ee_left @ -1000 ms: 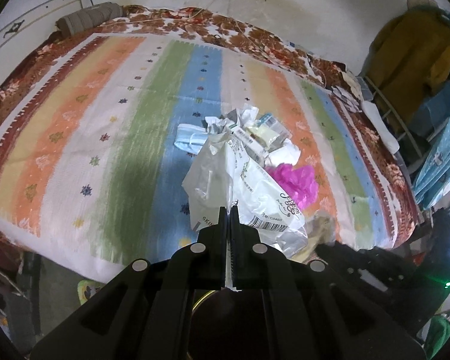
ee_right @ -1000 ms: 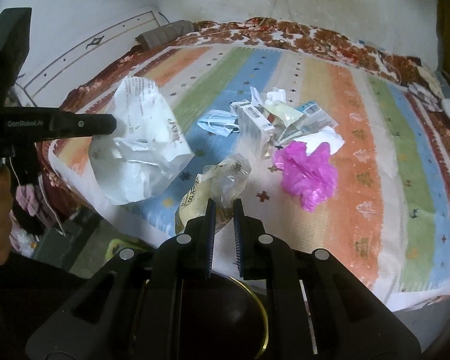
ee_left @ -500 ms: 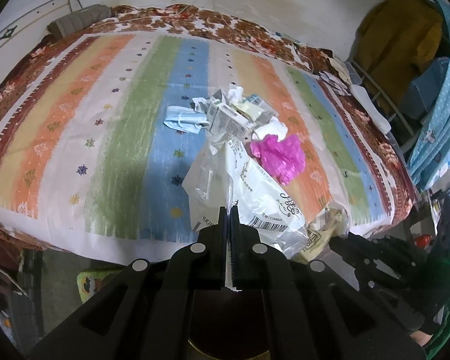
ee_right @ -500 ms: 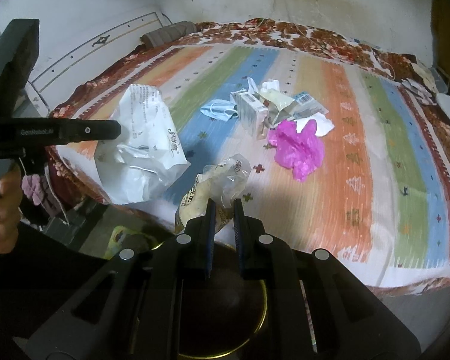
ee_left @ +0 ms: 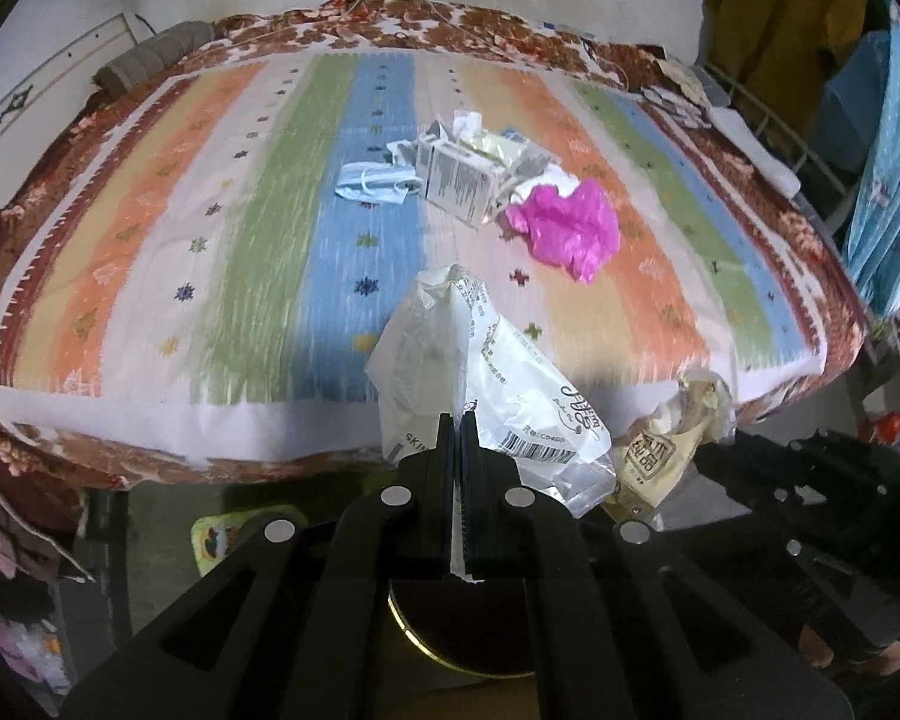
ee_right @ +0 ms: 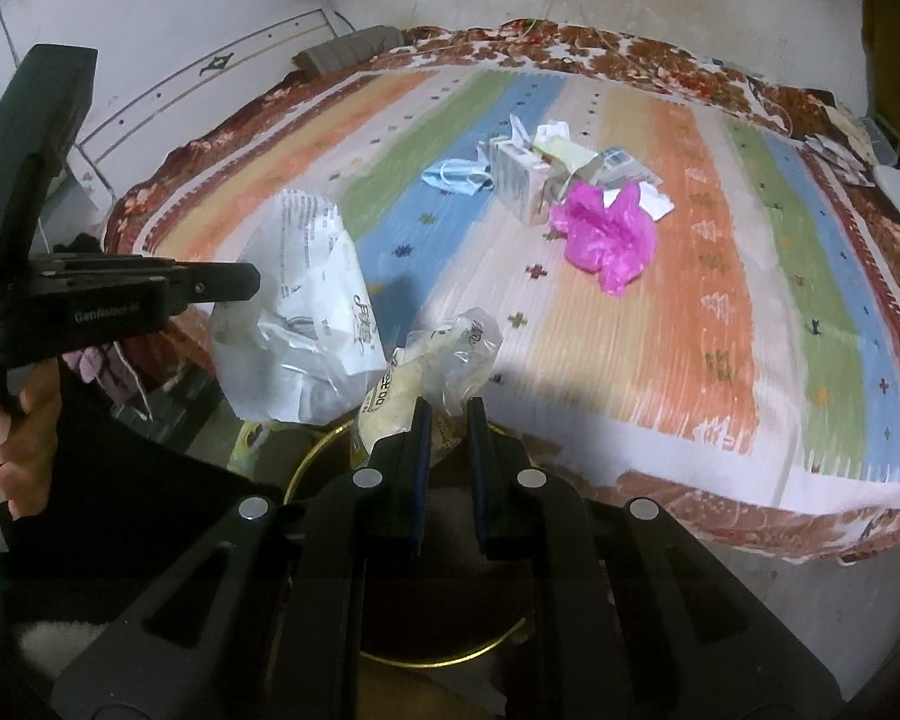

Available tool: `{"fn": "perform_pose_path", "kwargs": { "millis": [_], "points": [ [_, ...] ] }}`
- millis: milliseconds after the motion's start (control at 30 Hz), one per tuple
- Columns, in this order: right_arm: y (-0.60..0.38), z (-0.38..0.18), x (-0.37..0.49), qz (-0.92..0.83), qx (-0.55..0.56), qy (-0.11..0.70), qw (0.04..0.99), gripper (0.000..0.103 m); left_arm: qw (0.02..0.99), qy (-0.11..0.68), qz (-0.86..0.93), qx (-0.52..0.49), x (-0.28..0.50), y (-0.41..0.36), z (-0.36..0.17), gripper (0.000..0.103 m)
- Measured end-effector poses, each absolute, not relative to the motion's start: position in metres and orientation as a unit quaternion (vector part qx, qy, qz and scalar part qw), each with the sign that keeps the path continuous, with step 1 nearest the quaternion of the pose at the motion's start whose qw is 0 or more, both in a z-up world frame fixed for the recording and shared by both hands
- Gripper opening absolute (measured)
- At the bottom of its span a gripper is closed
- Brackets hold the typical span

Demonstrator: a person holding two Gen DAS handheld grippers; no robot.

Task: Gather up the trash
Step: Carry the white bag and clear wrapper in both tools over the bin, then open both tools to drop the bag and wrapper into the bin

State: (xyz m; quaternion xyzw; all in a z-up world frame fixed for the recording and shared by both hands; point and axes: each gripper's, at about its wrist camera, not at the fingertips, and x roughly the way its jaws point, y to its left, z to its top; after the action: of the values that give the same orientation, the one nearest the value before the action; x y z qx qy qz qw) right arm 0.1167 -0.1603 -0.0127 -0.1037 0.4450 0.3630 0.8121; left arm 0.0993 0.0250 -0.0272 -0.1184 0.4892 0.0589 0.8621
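At the near edge of the bed with the striped, multicoloured cover [ee_left: 150, 276], both tools hang above a dark round bin with a gold rim [ee_right: 444, 648] standing on the floor. The left tool [ee_left: 457, 420] is clenched on a crumpled white plastic bag with black print and a barcode [ee_left: 486, 372], its jaws pressed tight on the bag's lower edge; the bag rises off the tool and is clear of the cover. The right tool [ee_right: 447, 408] is grasping a crumpled clear plastic wrapper with a beige printed label [ee_right: 432, 372], with a narrow gap between the jaws filled by the wrapper. In the right wrist view the left tool enters from the left side with a person's hand [ee_right: 21, 438] on its grip, and the white bag and the wrapper sit just beside each other. Further up the bed, well apart from both tools, the remaining trash lies in a loose cluster: a light blue face mask [ee_left: 372, 183], a white printed carton [ee_left: 459, 177], a crumpled bright pink plastic bag [ee_left: 570, 228], and pale wrappers and white paper scraps [ee_left: 510, 150] behind them. A rolled grey cloth [ee_left: 150, 57] lies at the far left corner of the bed.
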Motion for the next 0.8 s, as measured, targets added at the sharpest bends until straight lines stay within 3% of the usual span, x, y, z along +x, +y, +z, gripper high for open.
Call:
{"fn": "perform_pose_path", "kwargs": {
  "millis": [800],
  "points": [
    [-0.16, -0.064, 0.096, 0.311, -0.144, 0.527, 0.777, 0.013, 0.832, 0.542, 0.062, -0.1, 0.081, -0.004, -0.066, 0.001]
  ]
}}
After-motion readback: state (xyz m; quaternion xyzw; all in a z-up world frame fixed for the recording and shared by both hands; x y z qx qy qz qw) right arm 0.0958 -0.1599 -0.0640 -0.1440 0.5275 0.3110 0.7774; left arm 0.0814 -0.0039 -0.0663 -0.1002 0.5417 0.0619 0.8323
